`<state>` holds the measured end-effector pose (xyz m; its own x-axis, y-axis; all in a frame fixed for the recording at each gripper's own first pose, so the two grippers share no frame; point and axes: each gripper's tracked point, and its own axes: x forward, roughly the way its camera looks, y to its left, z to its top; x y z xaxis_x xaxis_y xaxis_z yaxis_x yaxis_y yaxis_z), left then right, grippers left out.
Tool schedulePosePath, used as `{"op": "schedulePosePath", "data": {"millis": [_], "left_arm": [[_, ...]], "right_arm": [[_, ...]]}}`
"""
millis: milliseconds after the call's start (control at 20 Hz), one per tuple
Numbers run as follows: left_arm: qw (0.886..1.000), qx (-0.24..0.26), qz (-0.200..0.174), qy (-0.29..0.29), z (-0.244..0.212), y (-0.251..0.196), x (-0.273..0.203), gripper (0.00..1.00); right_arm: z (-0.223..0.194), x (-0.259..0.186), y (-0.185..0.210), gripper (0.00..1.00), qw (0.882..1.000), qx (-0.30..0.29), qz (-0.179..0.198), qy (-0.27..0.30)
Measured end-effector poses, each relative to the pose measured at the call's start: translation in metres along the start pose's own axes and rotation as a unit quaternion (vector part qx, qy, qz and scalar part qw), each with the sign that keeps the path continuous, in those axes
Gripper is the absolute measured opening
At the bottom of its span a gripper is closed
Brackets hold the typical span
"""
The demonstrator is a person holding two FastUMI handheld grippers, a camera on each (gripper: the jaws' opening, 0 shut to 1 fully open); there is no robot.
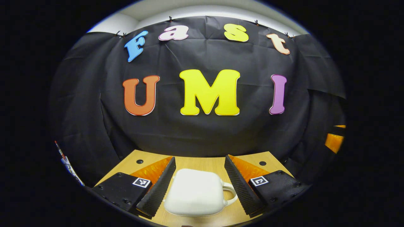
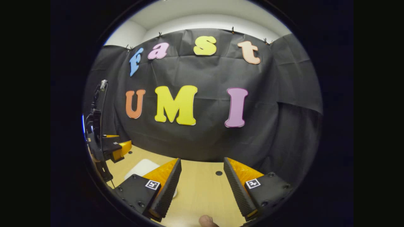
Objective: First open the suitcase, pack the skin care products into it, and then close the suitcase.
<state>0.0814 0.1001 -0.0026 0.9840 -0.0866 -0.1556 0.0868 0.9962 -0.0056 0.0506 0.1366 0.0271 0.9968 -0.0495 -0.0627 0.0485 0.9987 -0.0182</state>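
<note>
A small white suitcase (image 1: 195, 192) with rounded corners lies flat on the wooden table (image 1: 195, 164), lid down, its handle (image 1: 231, 192) pointing right. My left gripper (image 1: 199, 158) is open, one finger on each side of the case, neither visibly touching it. In the right gripper view the same suitcase (image 2: 141, 167) shows at the lower left, partly behind my near finger. My right gripper (image 2: 202, 160) hangs open over bare table (image 2: 202, 189), to the right of the case. The left gripper (image 2: 115, 148) shows at the far left.
The black cloth wall closes off the back of the table just beyond the suitcase. Small round holes (image 2: 218, 173) dot the tabletop. A person's fingertip (image 2: 206, 221) shows at the bottom edge. An orange part (image 1: 334, 142) shows at the far right.
</note>
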Motion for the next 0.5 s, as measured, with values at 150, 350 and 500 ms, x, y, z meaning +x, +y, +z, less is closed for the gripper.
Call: {"op": "schedulePosePath", "data": {"millis": [150,350,500], "left_arm": [[1.0,0.01,-0.008,-0.023,0.022,0.009,-0.014,0.98],[0.999,-0.001,-0.019,-0.046,0.043,0.018,-0.032,0.98],[0.998,-0.006,-0.029,-0.055,0.045,0.014,-0.037,0.98]], "right_arm": [[0.013,0.001,0.021,0.8,1.0,0.003,0.0,-0.014],[0.018,0.001,0.034,0.79,1.0,0.001,-0.016,-0.027],[0.017,-0.001,0.043,0.8,0.999,-0.002,-0.022,-0.024]]}}
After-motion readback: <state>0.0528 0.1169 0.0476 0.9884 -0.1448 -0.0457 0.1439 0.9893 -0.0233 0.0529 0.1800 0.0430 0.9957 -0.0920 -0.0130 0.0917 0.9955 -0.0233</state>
